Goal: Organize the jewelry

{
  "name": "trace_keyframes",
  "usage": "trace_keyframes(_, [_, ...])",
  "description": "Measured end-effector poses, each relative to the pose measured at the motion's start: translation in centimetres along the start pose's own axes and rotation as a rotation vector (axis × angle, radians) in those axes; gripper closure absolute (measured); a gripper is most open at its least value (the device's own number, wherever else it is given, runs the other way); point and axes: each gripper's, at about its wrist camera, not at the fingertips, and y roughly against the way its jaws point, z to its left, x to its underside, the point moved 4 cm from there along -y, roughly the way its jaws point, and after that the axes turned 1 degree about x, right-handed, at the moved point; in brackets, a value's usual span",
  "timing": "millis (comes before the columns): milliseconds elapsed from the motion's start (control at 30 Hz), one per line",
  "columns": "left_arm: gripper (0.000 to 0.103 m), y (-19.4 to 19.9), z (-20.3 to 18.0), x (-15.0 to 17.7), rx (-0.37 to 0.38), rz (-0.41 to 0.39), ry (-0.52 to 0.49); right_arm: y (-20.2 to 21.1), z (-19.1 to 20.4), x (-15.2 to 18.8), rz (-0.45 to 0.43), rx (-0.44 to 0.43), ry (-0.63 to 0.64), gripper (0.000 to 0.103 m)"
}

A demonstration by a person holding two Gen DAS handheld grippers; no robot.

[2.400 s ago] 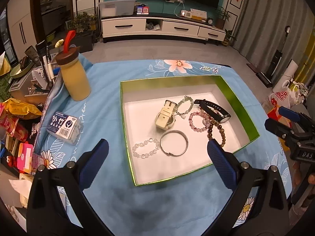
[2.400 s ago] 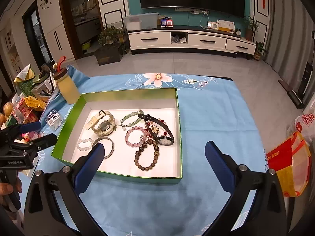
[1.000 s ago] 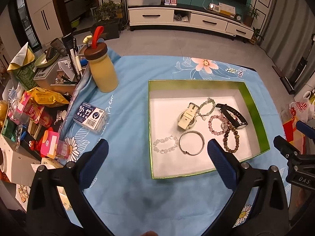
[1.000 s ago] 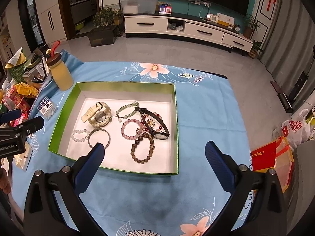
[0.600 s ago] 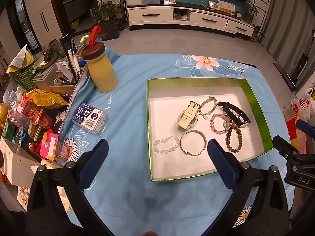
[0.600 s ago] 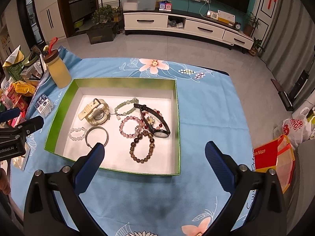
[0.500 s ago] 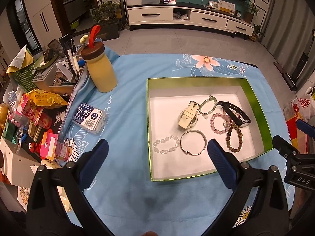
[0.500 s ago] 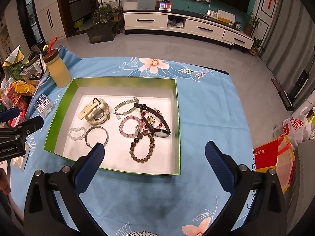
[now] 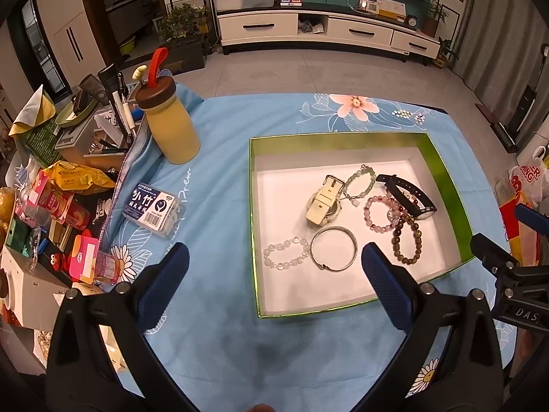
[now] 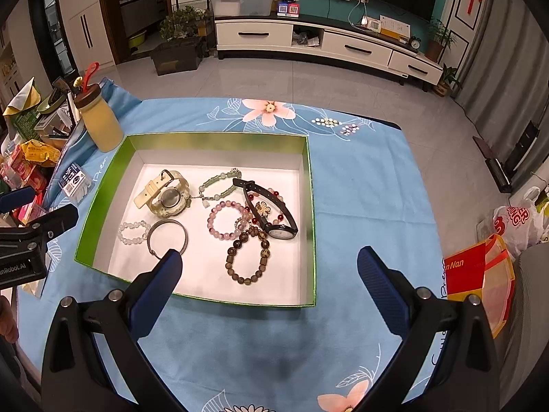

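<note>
A green-walled box point(image 9: 446, 175) point(image 10: 106, 178) with a white floor sits on the blue cloth. In it lie a cream watch point(image 9: 324, 199) point(image 10: 164, 194), a silver bangle point(image 9: 333, 248) point(image 10: 167, 237), a clear bead bracelet point(image 9: 284, 253) point(image 10: 133, 231), a green bead bracelet point(image 10: 219, 183), a pink bead bracelet point(image 9: 379, 213) point(image 10: 224, 219), a brown bead bracelet point(image 9: 406, 240) point(image 10: 248, 257) and a black watch point(image 9: 410, 196) point(image 10: 271, 211). My left gripper point(image 9: 271, 269) is open and empty above the box's near left corner. My right gripper point(image 10: 269, 271) is open and empty above the box's near edge.
A yellow bottle point(image 9: 170, 127) with a red strap stands at the cloth's left edge. A small labelled box point(image 9: 152, 206) lies near it. Snack packs and clutter point(image 9: 58, 189) fill the far left. A red bag point(image 10: 477, 274) sits right of the table.
Both grippers rose and pulled back from the box, then held almost still. The left view shifted left, showing more of the clutter. The jewelry has not moved.
</note>
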Motion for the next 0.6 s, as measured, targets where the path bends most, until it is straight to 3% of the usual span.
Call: trace_keyframes(600, [0.002,-0.18,-0.58,-0.16,-0.007,-0.001,-0.013,-0.22,-0.44,-0.03,0.002,-0.004,-0.006,0.001])
